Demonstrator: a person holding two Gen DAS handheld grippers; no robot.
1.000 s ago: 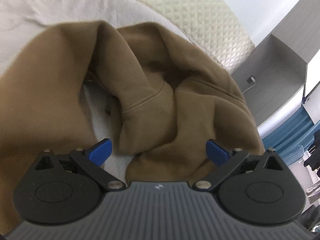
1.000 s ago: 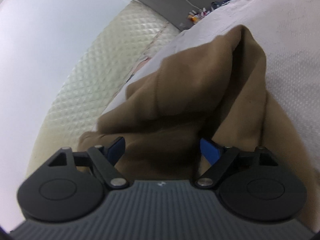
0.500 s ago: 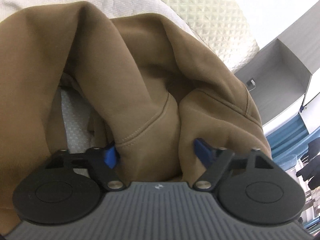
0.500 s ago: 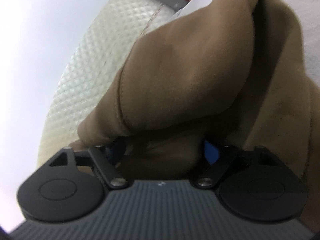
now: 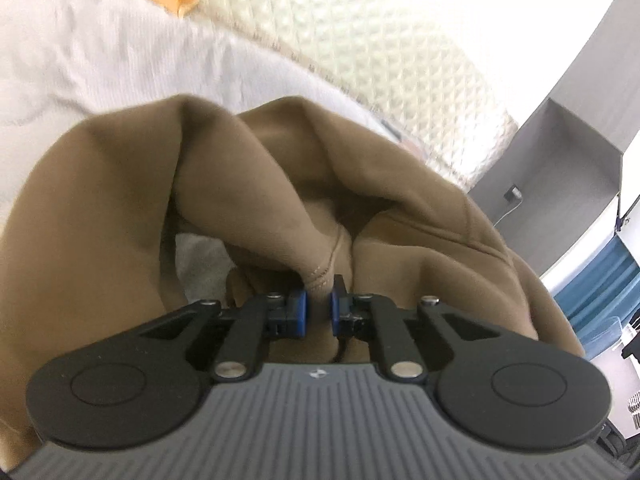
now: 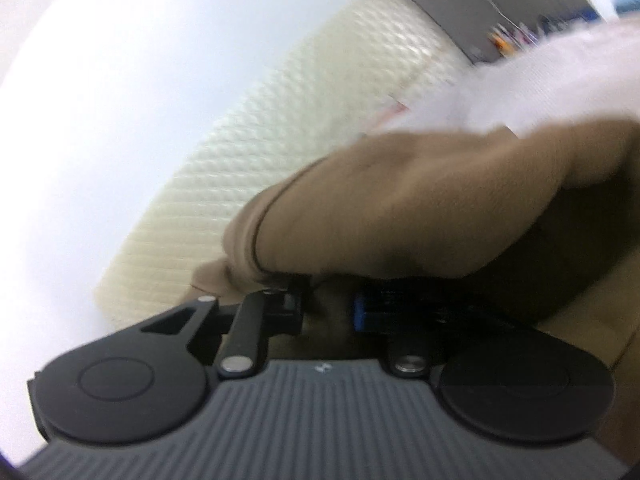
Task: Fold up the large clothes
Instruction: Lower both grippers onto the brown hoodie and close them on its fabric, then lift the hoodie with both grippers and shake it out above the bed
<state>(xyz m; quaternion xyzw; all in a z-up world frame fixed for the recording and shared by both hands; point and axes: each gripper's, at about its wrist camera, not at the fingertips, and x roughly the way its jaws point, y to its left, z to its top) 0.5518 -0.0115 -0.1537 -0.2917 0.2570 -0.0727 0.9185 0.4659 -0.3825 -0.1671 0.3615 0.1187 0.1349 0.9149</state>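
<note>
Both fisheye views are bright and bend straight lines hard toward the rims. The quilted headboard point(image 5: 400, 52) is washed out by glare and smeared, as is the white bedcover point(image 5: 80, 40). The brown garment point(image 6: 420, 208) in the right view is blurred (its underside falls into deep shadow).

The sweatshirt point(image 5: 100, 208) is plain tan-brown with matching stitched seams. The bedspread point(image 5: 80, 64) is white, faintly textured; the headboard point(image 5: 400, 60) cream — quilted in small diamonds. The cabinet point(image 5: 568, 152) is grey, the curtain point(image 5: 592, 284) blue — and both grippers black with blue pads point(image 5: 298, 310).
</note>
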